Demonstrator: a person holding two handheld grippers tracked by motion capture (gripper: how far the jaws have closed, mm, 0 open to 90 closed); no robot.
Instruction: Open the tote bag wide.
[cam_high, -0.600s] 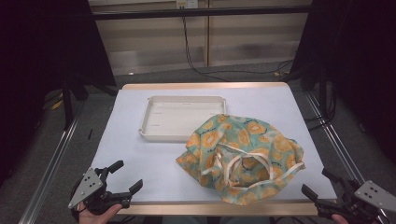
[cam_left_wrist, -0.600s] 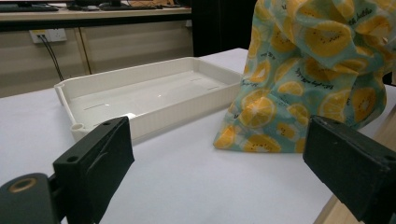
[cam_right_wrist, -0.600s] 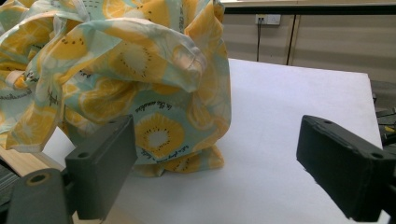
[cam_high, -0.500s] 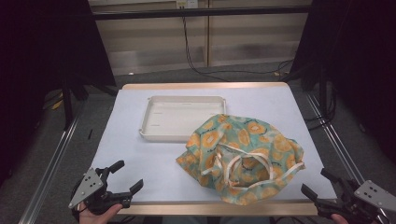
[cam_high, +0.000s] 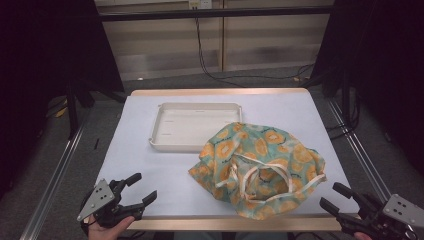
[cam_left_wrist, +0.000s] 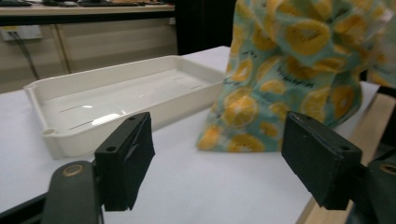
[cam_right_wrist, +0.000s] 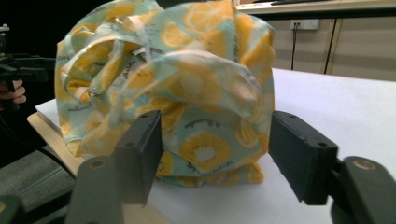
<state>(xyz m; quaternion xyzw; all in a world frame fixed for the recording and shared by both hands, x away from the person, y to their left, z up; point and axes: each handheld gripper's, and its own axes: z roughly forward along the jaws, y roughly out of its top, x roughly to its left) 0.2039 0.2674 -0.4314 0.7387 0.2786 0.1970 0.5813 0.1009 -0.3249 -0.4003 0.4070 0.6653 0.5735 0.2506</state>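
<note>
High view above the table (cam_high: 150, 150) looking down, both gripper views low, sharing the fabric bag (cam_high: 260, 170).

Left hand-held gripper (cam_high: 141, 189): black body with two blocky black jaws, a grey three-cornered plate on top drilled with small holes, and a bare hand (cam_high: 111, 229) wrapped around its base. Right hand-held gripper (cam_high: 334, 196): same build, black with its own grey plate on top (holes visible there too). Seen close in the gripper views, each jaw is a matte black rectangular block with small screw holes, pinned to a dark arm by a brass-coloured rivet.
</note>
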